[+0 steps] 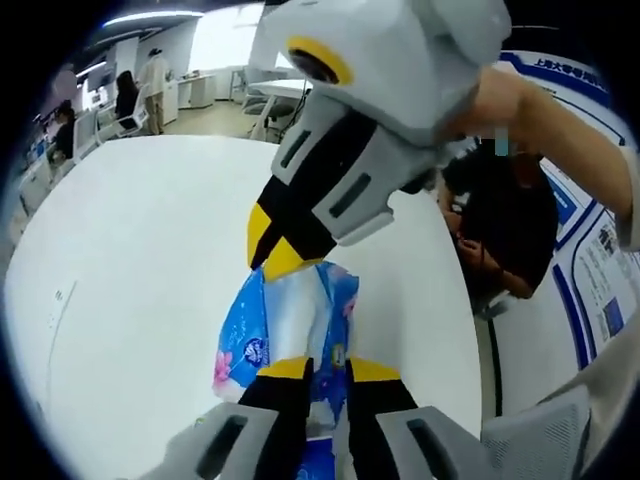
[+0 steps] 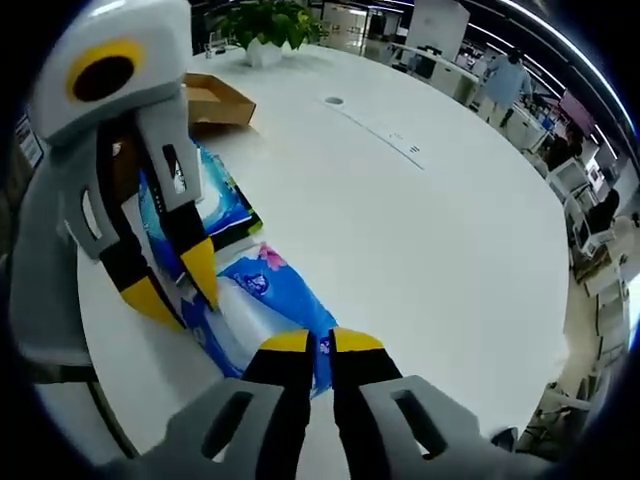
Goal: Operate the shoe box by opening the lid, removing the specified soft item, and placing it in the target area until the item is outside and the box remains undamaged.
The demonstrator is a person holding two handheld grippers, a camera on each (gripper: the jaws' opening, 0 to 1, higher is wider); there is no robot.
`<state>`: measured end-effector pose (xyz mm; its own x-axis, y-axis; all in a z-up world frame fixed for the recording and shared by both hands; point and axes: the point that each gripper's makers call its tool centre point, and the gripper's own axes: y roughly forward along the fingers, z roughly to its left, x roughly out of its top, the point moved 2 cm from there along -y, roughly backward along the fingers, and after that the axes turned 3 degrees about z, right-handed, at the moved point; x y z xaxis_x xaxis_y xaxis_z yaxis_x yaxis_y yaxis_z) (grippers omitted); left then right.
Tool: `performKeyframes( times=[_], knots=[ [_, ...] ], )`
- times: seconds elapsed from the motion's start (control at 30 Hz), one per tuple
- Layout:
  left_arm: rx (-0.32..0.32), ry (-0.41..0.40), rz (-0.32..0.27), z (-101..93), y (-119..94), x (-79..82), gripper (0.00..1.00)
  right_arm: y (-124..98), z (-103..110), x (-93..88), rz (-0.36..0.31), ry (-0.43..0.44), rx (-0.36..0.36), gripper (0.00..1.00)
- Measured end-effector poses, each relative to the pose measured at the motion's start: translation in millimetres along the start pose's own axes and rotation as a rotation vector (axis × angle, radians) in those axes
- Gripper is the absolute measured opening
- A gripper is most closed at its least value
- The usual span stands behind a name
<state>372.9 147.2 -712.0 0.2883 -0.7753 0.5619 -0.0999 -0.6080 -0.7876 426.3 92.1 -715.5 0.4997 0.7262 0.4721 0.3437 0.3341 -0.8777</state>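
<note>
With both grippers pinched on the tissue pack [image 2: 265, 310], already outside the shoe box [image 2: 215, 100] at upper left. Left gripper [image 1: 325, 368] and right gripper [image 2: 322, 345] nearly closed on opposite ends. Next: lower to the white table [image 2: 420, 230], then release.

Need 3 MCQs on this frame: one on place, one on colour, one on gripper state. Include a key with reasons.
1. Where is the blue tissue pack?
A. inside the cardboard box
B. held between both grippers over the white table
C. on the floor

2. What colour are the gripper fingertips?
A. yellow
B. red
C. green

3. What is the state of the right gripper?
A. wide open, away from the pack
B. shut on the tissue pack
C. shut on the potted plant

Key: 1 B, the left gripper and the right gripper each pinch an end of the pack above the white table, while the open cardboard box sits further back. 2 A, the tips are yellow over black fingers. 3 B, its jaws close on the pack's near edge; the potted plant stands far off.
</note>
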Motion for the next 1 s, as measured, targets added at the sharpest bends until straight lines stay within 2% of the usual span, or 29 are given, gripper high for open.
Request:
performKeyframes(
  times=[0.27,0.47,0.7,1.0],
  knots=[
    [0.009,0.036,0.013,-2.6,-6,-2.6,0.14,-2,3,0.5,0.002,0.004,0.003,0.03],
    [0.024,0.060,0.013,-4.9,-15,-4.2,0.18,-7,1,3.3,0.004,-0.002,-0.018,0.07],
    [0.057,0.070,-0.009,-6.5,-33,-5.7,0.24,-18,4,7.9,0.002,0.004,-0.040,0.12],
    [0.101,0.056,-0.046,-15.0,-66,-9.6,0.30,-44,22,15.7,-0.006,-0.001,-0.063,0.19]
  ],
)
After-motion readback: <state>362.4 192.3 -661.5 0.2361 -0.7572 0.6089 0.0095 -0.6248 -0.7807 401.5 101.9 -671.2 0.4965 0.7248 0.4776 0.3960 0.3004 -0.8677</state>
